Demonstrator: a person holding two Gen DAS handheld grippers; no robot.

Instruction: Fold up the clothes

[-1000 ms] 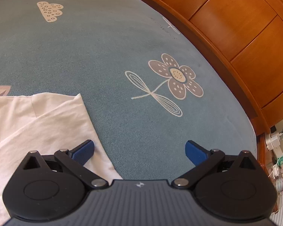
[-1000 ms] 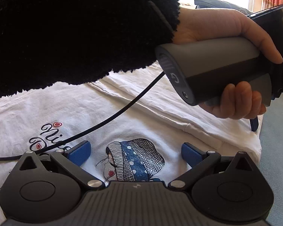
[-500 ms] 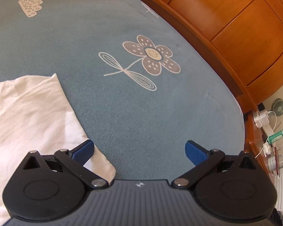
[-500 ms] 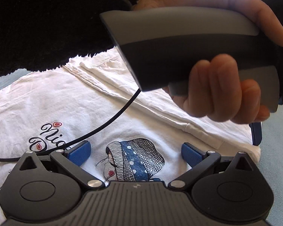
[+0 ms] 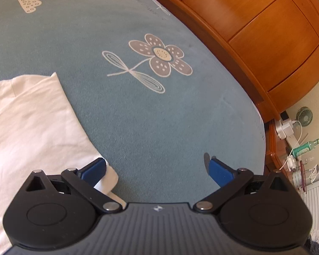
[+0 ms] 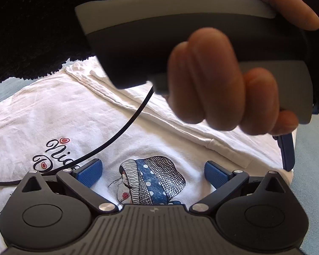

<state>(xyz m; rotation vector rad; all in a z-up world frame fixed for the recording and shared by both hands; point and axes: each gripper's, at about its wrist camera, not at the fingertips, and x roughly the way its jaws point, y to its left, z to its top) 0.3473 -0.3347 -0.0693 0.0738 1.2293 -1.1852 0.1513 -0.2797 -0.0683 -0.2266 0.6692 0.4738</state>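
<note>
Jaws of both the left gripper [image 5: 155,167] and right gripper [image 6: 152,171] are standing wide apart, gripping nothing, hovering over the white shirt [image 6: 78,119] lying flat on the bed [image 5: 138,116].

Our left gripper [image 5: 155,170] and right gripper [image 6: 153,171] share ribbed blue pads, black linkages and silver pivot screws; above the right one, a fuzzy black sleeve [image 6: 36,21] and black cable [image 6: 117,133].

White printed T-shirt [image 6: 78,114], sleeve folded in, lying flat on teal bedspread [image 5: 138,116]
</note>
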